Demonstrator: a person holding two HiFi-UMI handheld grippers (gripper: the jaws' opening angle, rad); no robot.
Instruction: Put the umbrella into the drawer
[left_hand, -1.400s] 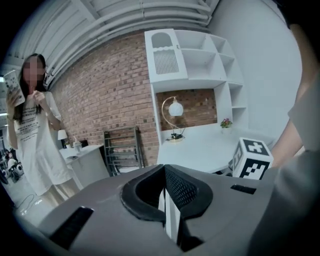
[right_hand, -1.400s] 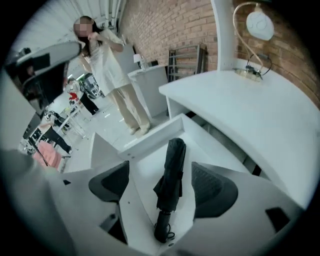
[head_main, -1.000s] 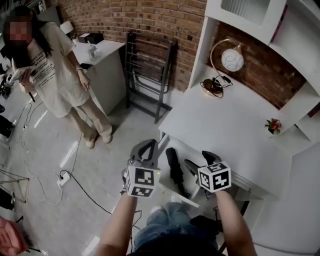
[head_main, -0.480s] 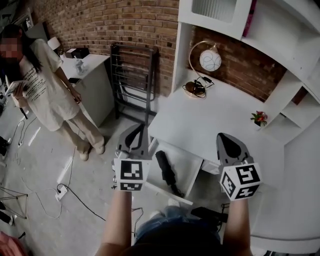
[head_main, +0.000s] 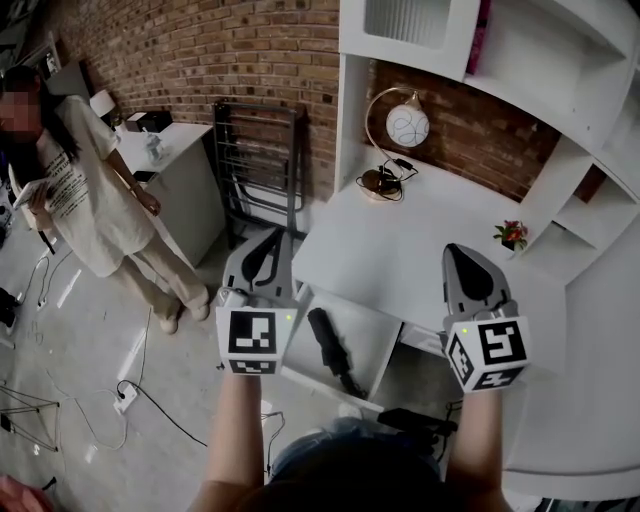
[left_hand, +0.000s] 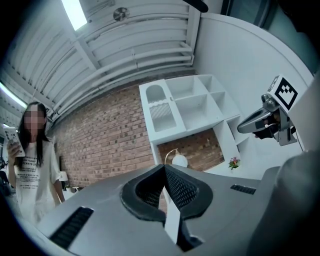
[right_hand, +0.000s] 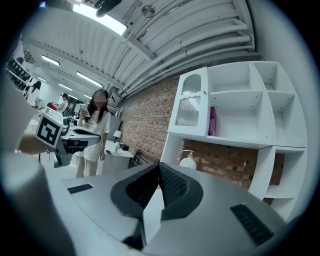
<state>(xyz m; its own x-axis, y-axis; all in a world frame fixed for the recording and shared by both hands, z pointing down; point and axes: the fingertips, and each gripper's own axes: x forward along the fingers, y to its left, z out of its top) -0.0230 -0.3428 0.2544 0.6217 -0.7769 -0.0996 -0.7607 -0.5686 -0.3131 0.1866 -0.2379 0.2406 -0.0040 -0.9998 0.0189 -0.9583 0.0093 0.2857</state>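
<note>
A black folded umbrella (head_main: 329, 351) lies inside the open white drawer (head_main: 377, 328) under the desk's front edge. My left gripper (head_main: 270, 240) is held up level to the left of the drawer, jaws shut with nothing between them (left_hand: 164, 169). My right gripper (head_main: 464, 255) is raised over the desk's front, to the right of the drawer, also shut and empty (right_hand: 159, 167). Neither gripper touches the umbrella. Each gripper shows in the other's view: the right one (left_hand: 267, 120) and the left one (right_hand: 50, 135).
A white desk (head_main: 420, 250) carries a globe lamp (head_main: 405, 125) at the back and a small flower pot (head_main: 511, 235) at the right, under white shelves (head_main: 520, 60). A person (head_main: 85, 200) stands at left. A dark rack (head_main: 258, 160) leans on the brick wall. Cables (head_main: 130, 390) lie on the floor.
Both grippers have risen from low beside the drawer to level. The right one, down by the umbrella before, now sits above the desk front. The umbrella stays in the drawer.
</note>
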